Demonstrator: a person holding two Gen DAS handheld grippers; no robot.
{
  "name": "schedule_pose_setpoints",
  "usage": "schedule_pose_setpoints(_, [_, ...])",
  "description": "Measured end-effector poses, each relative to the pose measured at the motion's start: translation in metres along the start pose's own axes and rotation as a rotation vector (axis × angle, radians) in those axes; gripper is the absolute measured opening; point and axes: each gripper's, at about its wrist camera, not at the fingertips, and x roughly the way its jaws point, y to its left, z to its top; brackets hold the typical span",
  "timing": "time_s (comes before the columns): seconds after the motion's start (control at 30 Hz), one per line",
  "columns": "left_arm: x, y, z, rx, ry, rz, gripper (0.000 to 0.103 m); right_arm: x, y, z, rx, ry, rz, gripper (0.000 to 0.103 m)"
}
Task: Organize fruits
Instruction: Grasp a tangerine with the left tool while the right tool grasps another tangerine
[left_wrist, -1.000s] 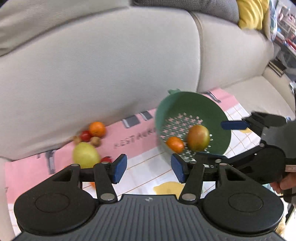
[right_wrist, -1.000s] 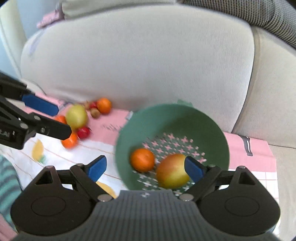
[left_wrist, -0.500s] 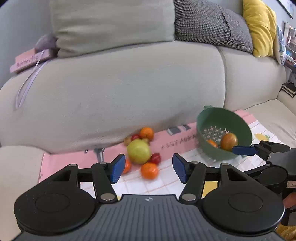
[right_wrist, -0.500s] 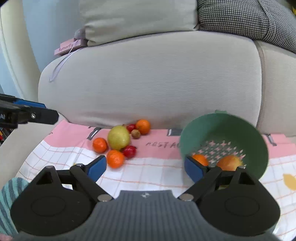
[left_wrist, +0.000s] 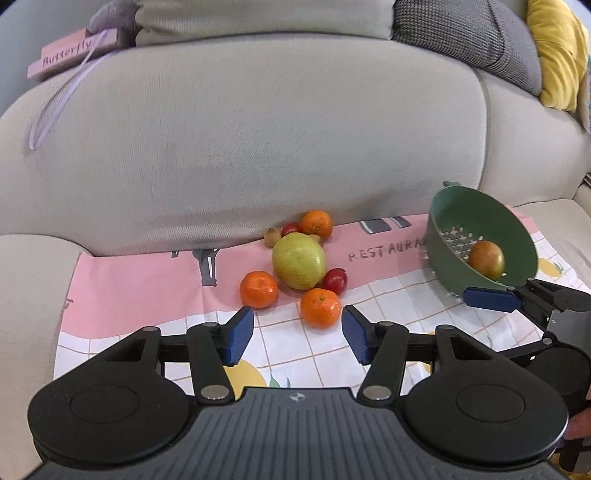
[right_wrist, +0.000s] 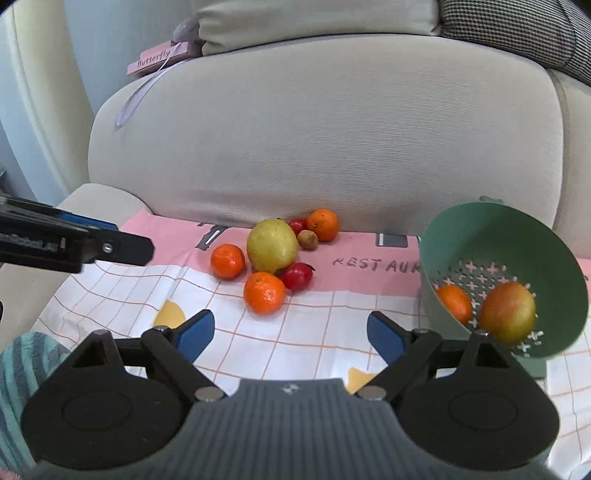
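The fruit pile (a pale green fruit ringed by oranges and small red ones) now sits at centre frame on the pink-and-checked cloth, where a second ago the green colander filled the view; the colander lies tilted at right, holding two fruits. The left gripper has just been closing a little, empty, one orange just beyond its fingertips. The right gripper, also narrowing, stands wide and empty.
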Motion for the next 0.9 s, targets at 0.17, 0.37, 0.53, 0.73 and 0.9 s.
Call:
schedule_pose_setpoints(0.17, [0.027,0.01,0.004,0.002,0.027,0.012,0.058,0.029,0.005,0.01,-0.006,0.027,0.002,0.076])
schedule_pose_setpoints(0.37, [0.063,0.025,0.011,-0.023,0.071,0.004,0.056,0.066,0.009,0.022,-0.024,0.06,-0.004,0.068])
schedule_pose_setpoints(0.53, [0.095,0.038,0.014,-0.073,0.11,-0.021,0.054,0.096,0.013,0.025,-0.045,0.1,0.002,0.061])
schedule_pose_setpoints(0.73, [0.124,0.047,0.015,-0.095,0.135,-0.026,0.054,0.123,0.018,0.022,-0.048,0.144,0.015,0.058])
schedule_pose_setpoints(0.9, [0.142,0.049,0.015,-0.1,0.152,-0.035,0.054,0.138,0.02,0.02,-0.046,0.163,0.024,0.054])
